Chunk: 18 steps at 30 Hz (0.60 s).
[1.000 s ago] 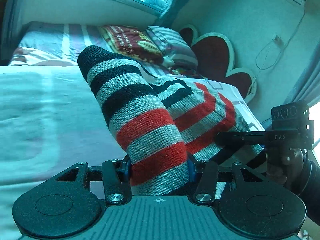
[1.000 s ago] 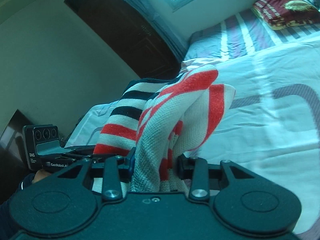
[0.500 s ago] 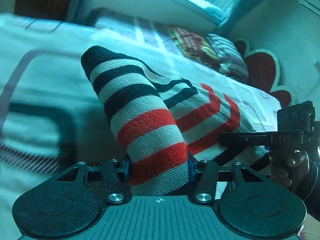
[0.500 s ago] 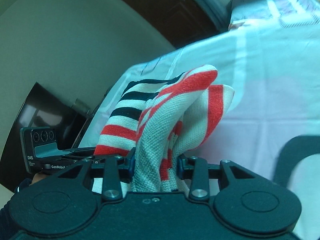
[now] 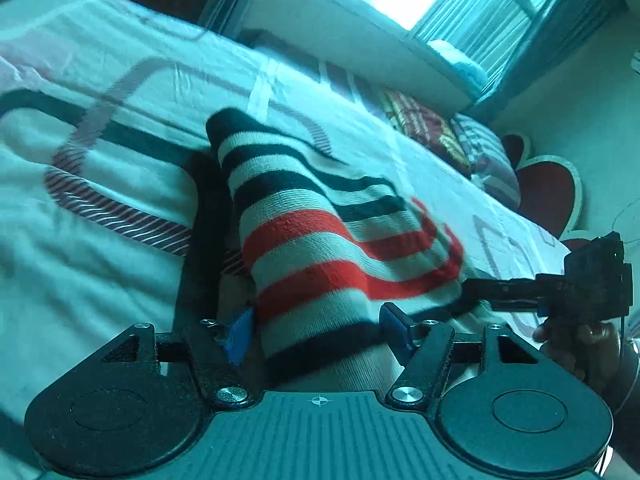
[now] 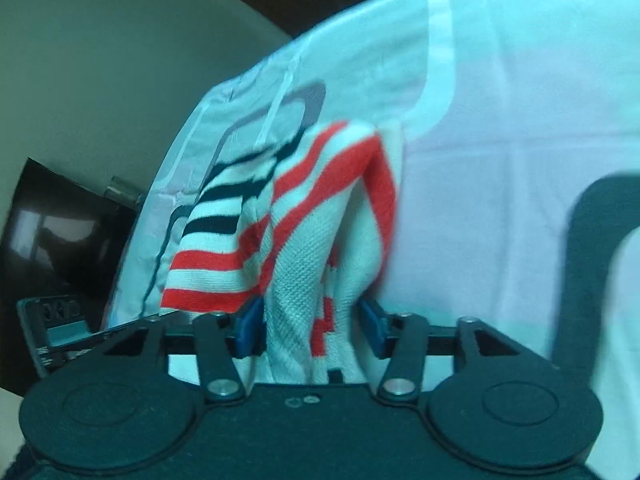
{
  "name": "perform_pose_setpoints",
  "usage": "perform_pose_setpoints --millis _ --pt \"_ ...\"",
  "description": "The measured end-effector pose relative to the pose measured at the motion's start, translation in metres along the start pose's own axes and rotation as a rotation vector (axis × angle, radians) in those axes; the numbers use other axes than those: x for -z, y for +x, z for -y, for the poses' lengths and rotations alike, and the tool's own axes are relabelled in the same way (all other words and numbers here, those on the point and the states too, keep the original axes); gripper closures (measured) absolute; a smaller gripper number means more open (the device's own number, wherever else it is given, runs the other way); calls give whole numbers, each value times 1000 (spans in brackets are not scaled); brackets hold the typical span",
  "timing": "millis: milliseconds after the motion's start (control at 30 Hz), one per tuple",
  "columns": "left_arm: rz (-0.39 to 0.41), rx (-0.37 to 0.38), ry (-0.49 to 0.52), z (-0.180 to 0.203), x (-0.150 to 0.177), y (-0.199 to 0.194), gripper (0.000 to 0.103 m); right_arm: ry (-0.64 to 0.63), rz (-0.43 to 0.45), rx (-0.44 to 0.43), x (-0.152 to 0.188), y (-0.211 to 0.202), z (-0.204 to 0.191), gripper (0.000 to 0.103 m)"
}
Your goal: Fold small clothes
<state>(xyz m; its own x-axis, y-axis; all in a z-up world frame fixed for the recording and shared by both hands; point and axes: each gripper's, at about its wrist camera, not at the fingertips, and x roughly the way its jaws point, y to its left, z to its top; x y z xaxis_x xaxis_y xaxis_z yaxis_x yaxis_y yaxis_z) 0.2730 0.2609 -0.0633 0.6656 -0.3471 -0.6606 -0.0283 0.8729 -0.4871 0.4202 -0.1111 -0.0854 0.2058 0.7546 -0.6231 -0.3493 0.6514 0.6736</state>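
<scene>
Left wrist view: one striped knit garment [image 5: 320,248] lies on the bed [image 5: 100,260], two pillows at its far end. The left gripper [image 5: 320,332] is opening, pads clear of the knit between them.

Right wrist view: the right gripper [image 6: 310,330] is likewise opening, the garment's bunched end [image 6: 308,280] between its pads.

Both wrist cameras are looking down along their fingers, close over the pale patterned bedsheet [image 5: 100,248], sharing the red, black and grey striped knit garment [image 5: 320,240] [image 6: 304,232] from opposite ends.
</scene>
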Motion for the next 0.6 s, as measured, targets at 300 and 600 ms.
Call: perform_pose_setpoints --millis 300,600 --pt "10 3 -55 0 48 -28 36 -252 -2 82 41 -34 -51 74" --pt "66 -90 -78 11 87 -25 30 -143 6 179 60 -18 -25 75"
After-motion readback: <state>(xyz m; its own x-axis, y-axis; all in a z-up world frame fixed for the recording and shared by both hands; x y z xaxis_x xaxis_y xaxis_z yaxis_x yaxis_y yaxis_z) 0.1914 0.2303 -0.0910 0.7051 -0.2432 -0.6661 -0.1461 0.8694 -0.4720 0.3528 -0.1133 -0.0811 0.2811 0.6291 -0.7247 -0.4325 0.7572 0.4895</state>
